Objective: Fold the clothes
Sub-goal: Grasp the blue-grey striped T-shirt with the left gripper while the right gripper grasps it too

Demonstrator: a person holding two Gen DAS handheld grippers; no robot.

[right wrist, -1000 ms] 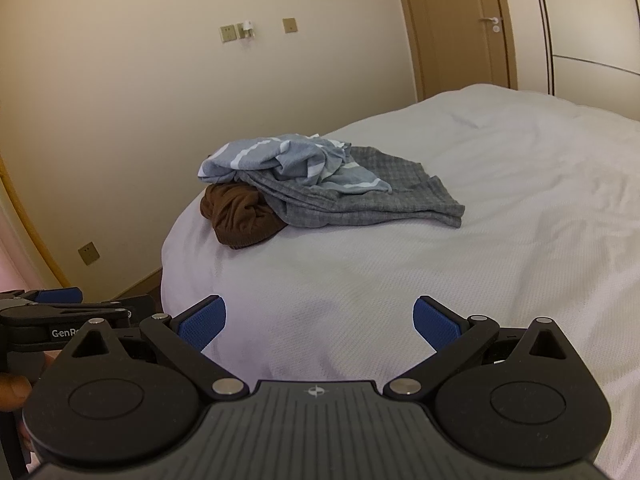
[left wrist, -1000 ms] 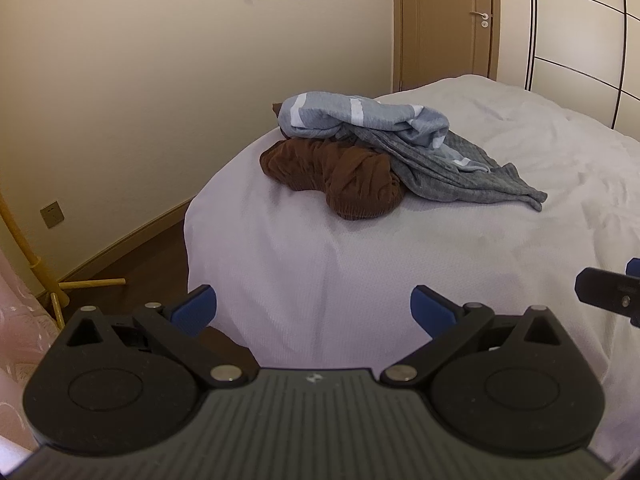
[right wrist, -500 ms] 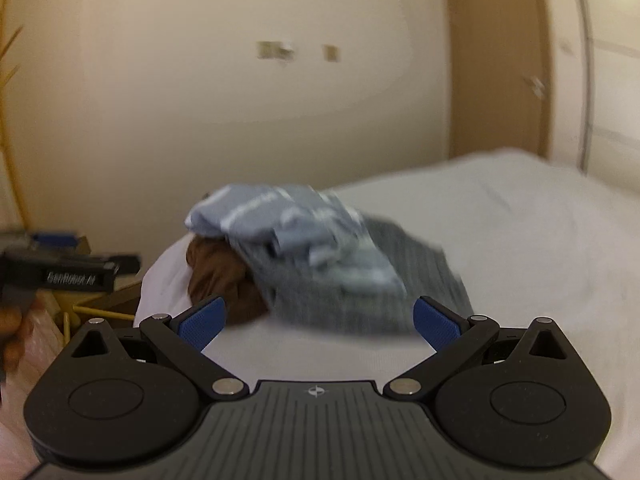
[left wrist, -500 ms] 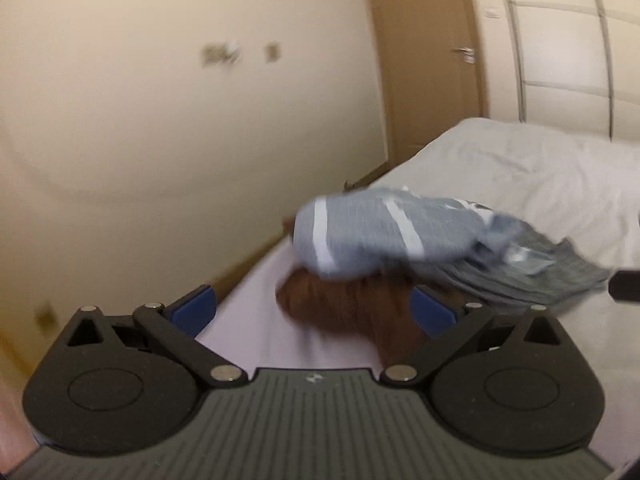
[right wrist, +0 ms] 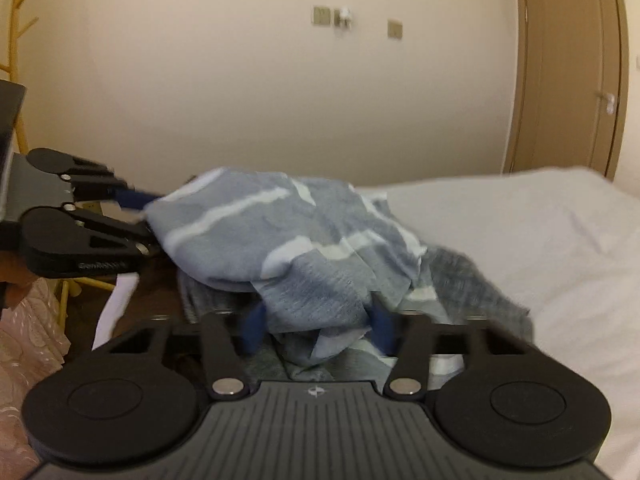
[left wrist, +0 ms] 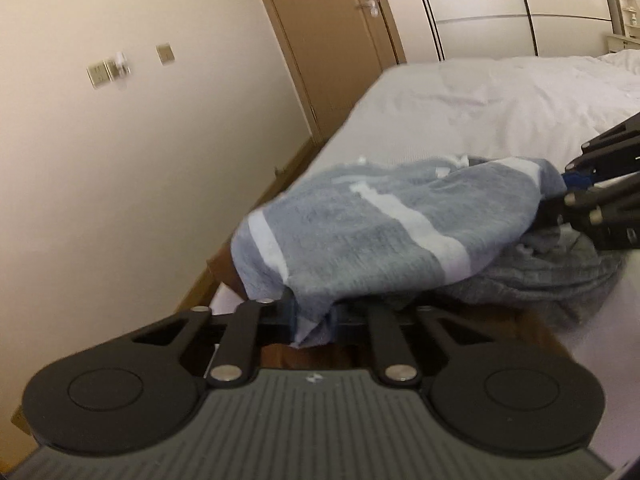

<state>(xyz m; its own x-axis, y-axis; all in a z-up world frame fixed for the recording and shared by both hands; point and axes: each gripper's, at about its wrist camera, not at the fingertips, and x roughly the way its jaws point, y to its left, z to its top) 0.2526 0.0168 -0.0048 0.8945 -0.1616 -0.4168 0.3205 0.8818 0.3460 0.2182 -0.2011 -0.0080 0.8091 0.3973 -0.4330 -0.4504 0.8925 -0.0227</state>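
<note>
A blue-grey garment with white stripes (left wrist: 384, 236) lies on top of a clothes pile at the corner of a white bed (left wrist: 500, 108). My left gripper (left wrist: 314, 320) is shut on its near edge. My right gripper (right wrist: 318, 330) has its jaws partly closed around a fold of the same garment (right wrist: 280, 240). Each gripper shows in the other's view, the right one (left wrist: 560, 196) at the garment's far end, the left one (right wrist: 136, 200) at its left end. A dark grey garment (left wrist: 560, 280) and a brown one (left wrist: 320, 356) lie underneath.
The bed stretches away to the right. A cream wall with switches (right wrist: 336, 16) and a wooden door (left wrist: 340, 28) stand behind. A yellow coat stand (right wrist: 16, 40) and pink fabric (right wrist: 24, 340) are at the left, by the floor.
Both grippers have moved in from well short of the pile to the striped garment. The left jaws have closed on it, the right jaws have narrowed around it.
</note>
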